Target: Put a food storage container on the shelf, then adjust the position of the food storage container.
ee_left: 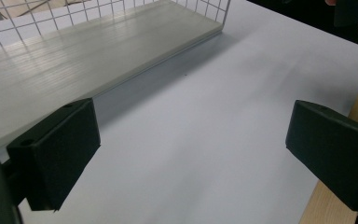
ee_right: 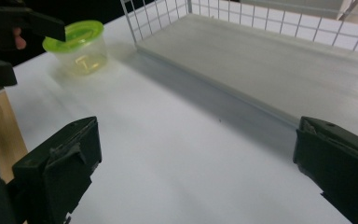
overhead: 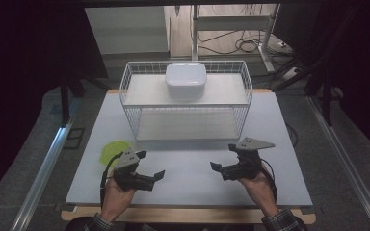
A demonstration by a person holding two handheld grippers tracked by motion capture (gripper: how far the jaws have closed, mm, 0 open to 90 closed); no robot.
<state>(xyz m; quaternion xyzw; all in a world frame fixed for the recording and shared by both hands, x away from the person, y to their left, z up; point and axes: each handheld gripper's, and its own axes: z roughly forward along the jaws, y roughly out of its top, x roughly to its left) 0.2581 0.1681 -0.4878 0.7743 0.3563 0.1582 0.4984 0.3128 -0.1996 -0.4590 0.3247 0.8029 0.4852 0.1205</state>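
A: Well, start from the high view. What's in hand?

B: Nothing yet, I'd judge. The left gripper (overhead: 150, 165) and the right gripper (overhead: 223, 157) both hover low over the white table (overhead: 188, 159), jaws spread and empty. The nearest thing to either is the green-lidded cup (overhead: 110, 152), which stands on the table just beside the left gripper, on its outer side, near the front left corner of the wire rack (overhead: 186, 100). A white lidded box (overhead: 186, 79) sits on the rack's upper shelf, well apart from both hands.

A: And the left gripper view?

B: Its two black jaws stand wide apart with bare table between them. The rack's lower shelf (ee_left: 88, 58) runs across ahead of them. The cup isn't in front of these jaws, so this gripper points past it.

A: The right gripper view?

B: Again released, nothing between the jaws. Across the table it looks at the cup (ee_right: 80, 48), upright, lid on, close to the rack's corner, with the left gripper (ee_right: 4, 46) just beside it.

A: So the next move?

B: Probably the approach. The left hand would need to turn toward the cup and bring open jaws around its wall without knocking it into the rack.
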